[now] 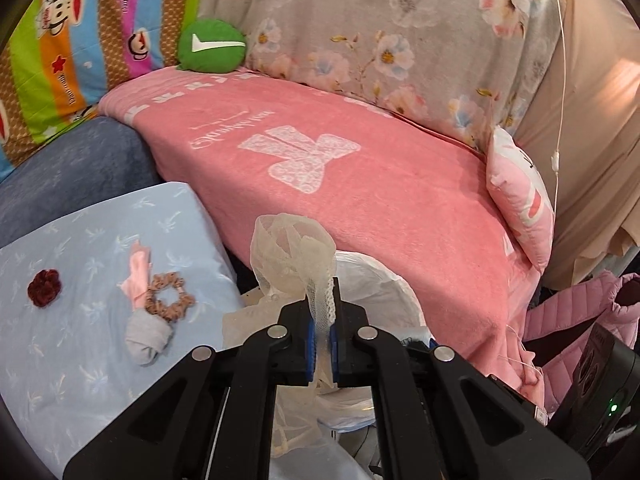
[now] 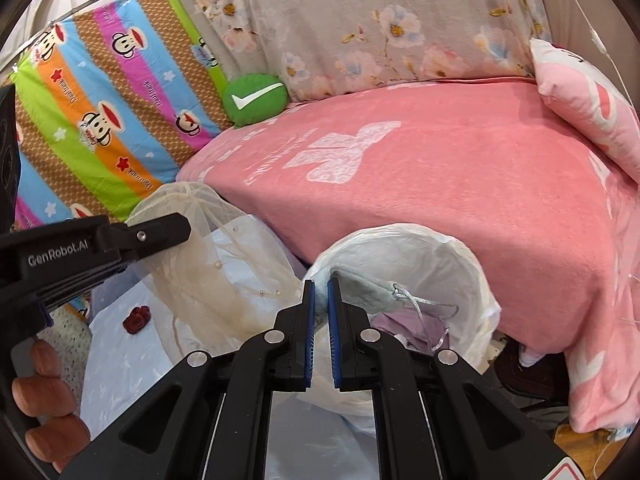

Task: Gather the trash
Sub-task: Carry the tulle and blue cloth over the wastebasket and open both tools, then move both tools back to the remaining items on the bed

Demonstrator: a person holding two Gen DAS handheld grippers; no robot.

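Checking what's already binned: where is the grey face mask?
In the right wrist view, the grey face mask lies inside the white-lined trash bin, just ahead of the right claw, beside the pink blanket.

the right gripper (image 2: 321,280) pinches the rim of a white plastic bin liner (image 2: 472,280), its blue pads nearly together. inside lie a pale grey face mask with looped strings (image 2: 372,286) and lilac paper. at left, the left gripper (image 2: 176,230) holds cream mesh netting (image 2: 192,276) beside the pink fleece blanket (image 2: 460,200).
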